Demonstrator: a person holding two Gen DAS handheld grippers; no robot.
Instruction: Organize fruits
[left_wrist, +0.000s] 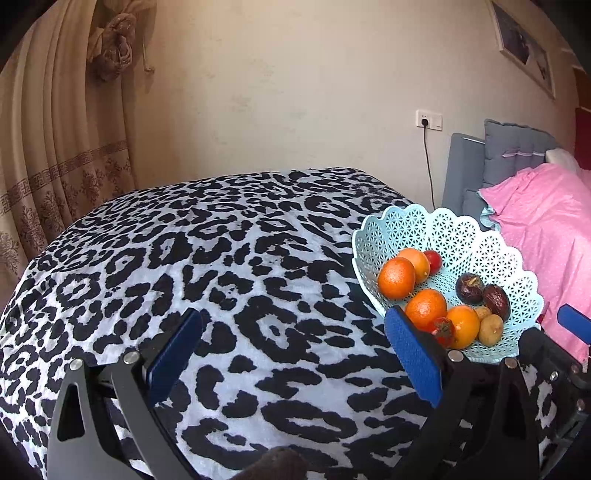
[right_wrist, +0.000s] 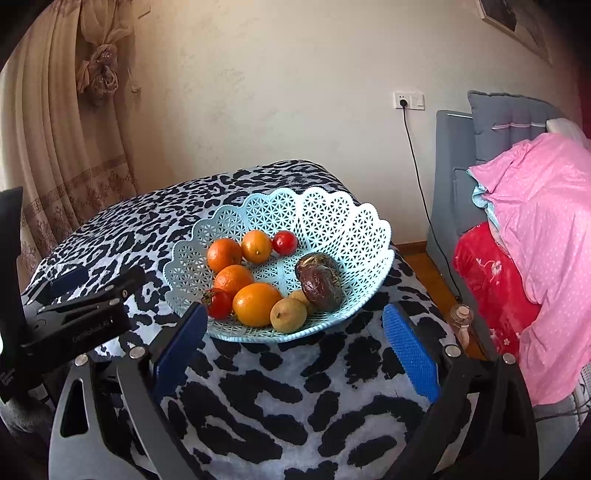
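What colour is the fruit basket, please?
The basket is pale blue, with a lattice pattern; the right wrist view shows it best.

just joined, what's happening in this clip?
A person is sorting fruit with two hand-held grippers. All the fruit visible sits in the light blue lattice basket on the leopard-print cloth: oranges, two small red tomatoes, dark passion fruit and small tan fruits. The right hand-held gripper is open and empty in front of the basket. The left hand-held gripper is open over bare cloth beside it.
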